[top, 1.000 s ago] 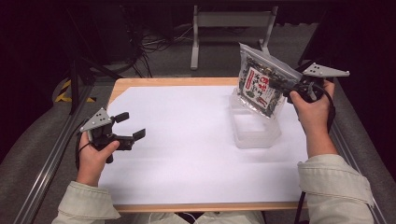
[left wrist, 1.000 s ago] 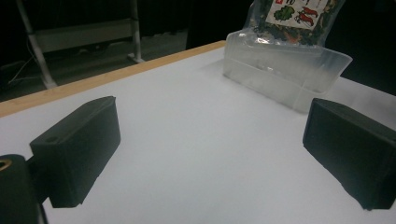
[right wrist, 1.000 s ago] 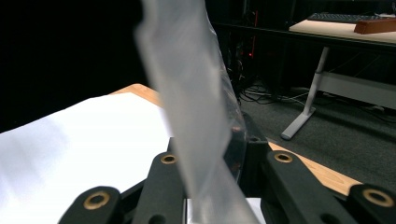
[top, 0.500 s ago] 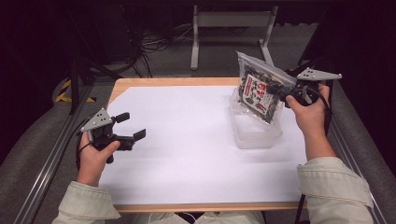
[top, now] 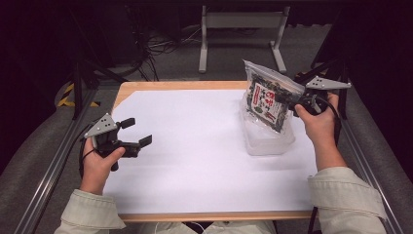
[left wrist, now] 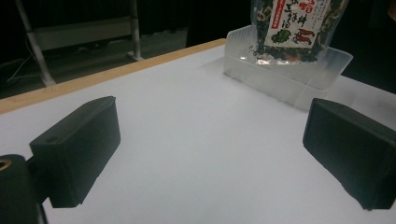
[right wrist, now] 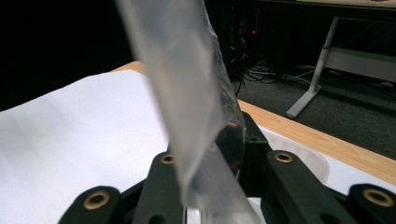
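Right gripper (top: 298, 101) sits at about 2 o'clock on the table, jaws closed on the clear top strip of a snack bag (top: 268, 97). The bag hangs tilted, its lower end inside a clear plastic tub (top: 269, 141). Pinching the empty seal band probably spares the contents and lets the bag's weight swing it down into the tub.

Bag: thin glossy film, crinkled, flat pouch shape, dark dried flakes inside, red-and-white printed label. In the right gripper view the film (right wrist: 187, 93) rises as a translucent ribbon between the black jaws.

Tub: rectangular, frosted, rounded corners, thin rim, likely light and easy to nudge.

Left gripper (top: 130, 137) at 8 o'clock, well apart from the tub, jaws spread wide and empty, seemingly on standby.

White sheet (top: 195, 146) over a wooden tabletop (top: 180, 85); matte, smooth.
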Demonstrator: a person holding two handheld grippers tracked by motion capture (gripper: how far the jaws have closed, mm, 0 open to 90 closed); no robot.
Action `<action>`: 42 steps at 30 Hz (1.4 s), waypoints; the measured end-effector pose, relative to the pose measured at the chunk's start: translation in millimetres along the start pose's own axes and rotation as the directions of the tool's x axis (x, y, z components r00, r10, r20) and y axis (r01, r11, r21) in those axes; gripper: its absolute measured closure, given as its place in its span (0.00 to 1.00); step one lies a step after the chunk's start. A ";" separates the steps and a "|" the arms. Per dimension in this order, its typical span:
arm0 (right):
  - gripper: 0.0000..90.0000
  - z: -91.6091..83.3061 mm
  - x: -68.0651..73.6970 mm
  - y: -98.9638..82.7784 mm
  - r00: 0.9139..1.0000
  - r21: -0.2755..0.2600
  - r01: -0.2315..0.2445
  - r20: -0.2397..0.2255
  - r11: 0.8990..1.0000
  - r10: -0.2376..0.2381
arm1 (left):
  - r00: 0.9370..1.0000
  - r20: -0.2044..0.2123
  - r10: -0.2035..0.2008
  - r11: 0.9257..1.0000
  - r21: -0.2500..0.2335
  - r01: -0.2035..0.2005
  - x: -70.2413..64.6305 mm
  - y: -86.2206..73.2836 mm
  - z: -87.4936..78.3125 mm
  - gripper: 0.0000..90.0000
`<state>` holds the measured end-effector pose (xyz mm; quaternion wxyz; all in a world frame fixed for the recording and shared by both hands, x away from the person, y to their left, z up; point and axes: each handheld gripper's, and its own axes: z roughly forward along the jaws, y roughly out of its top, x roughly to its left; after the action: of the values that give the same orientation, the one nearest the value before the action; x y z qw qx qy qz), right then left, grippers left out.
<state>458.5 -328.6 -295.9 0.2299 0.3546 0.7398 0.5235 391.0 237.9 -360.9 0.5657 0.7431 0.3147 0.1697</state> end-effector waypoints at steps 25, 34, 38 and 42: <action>0.84 0.6 -11.6 -34.5 0.994 -0.021 -0.112 0.006 0.993 0.112 | 1.000 0.009 -0.010 1.000 0.019 0.010 -0.1 -4.0 3.2 0.05; 0.84 -0.3 -22.2 -39.2 0.987 -0.041 -0.160 0.000 0.986 0.160 | 1.000 0.005 -0.018 1.000 0.021 0.018 1.4 -6.4 1.7 0.06; 0.75 -1.0 -21.9 -34.9 0.990 -0.012 -0.135 0.034 0.991 0.136 | 1.000 0.004 -0.019 1.000 0.025 0.019 1.5 -7.6 1.6 0.05; 0.51 -3.2 -18.4 -31.2 0.993 -0.043 -0.103 0.059 0.994 0.106 | 1.000 0.002 -0.022 0.999 0.030 0.022 1.7 -8.9 0.8 0.05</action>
<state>459.3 -350.8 -324.6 0.2319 0.4042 0.7020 0.5385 390.2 239.9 -369.8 0.5566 0.7481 0.3248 0.1580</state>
